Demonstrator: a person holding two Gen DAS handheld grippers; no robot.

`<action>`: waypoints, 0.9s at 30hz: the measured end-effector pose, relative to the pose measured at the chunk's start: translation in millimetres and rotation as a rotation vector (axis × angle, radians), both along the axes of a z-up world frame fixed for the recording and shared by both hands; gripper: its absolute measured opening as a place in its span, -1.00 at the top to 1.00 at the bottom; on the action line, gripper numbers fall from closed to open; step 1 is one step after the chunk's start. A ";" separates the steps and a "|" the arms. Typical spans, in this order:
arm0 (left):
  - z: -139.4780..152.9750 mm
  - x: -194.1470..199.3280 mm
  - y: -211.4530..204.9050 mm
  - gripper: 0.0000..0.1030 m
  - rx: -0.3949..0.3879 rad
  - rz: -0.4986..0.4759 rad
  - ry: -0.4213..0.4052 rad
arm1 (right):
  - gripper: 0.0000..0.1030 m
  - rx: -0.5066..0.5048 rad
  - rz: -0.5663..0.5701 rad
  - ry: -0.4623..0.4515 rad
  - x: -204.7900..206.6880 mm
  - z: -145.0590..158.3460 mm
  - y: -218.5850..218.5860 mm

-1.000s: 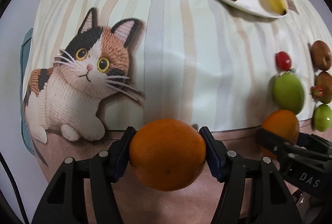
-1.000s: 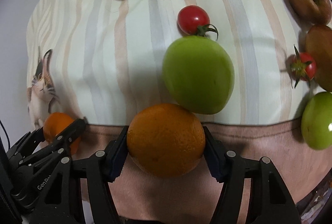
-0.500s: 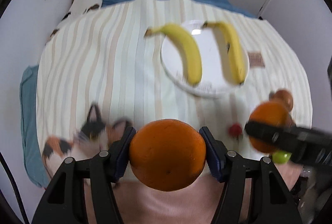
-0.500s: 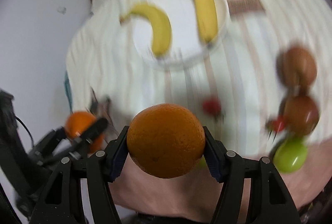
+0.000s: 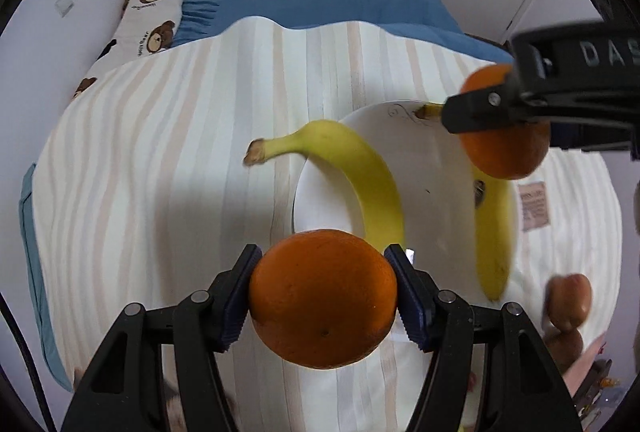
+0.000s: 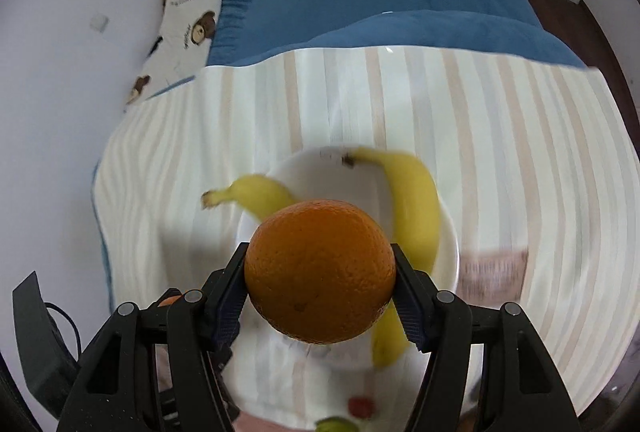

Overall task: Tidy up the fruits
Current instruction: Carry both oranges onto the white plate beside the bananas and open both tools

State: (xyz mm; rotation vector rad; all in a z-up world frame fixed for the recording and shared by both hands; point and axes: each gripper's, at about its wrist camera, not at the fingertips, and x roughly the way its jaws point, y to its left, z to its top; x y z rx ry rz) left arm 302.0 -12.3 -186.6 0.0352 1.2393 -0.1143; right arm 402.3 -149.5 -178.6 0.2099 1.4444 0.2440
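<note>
Left tongs [image 5: 323,298] and right tongs [image 6: 320,274], each pinching a round orange fruit [image 5: 323,300], hang over the white round plate [image 5: 424,167] with two yellow bananas [image 5: 360,167], right tongs nearer its centre.

White raised letters "DAS" stand on the black body of the right gripper [image 5: 496,115], where it runs off the right edge of the left wrist view. The bear-print pillow [image 5: 150,19] at the head of the bed carries small script beside each bear, too fine to read. A label patch [image 5: 534,205] near the striped blanket's right edge bears blurred, unreadable print.
</note>
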 end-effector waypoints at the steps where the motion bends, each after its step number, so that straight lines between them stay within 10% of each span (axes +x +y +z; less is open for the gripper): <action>1: -6.4 7.6 -2.1 -0.18 0.010 -0.009 0.005 | -0.31 -0.019 0.021 0.011 10.7 -6.9 5.4; 27: -61.1 47.8 11.9 -0.29 -0.061 0.033 0.141 | -0.36 -0.082 0.047 0.116 60.9 -56.5 24.9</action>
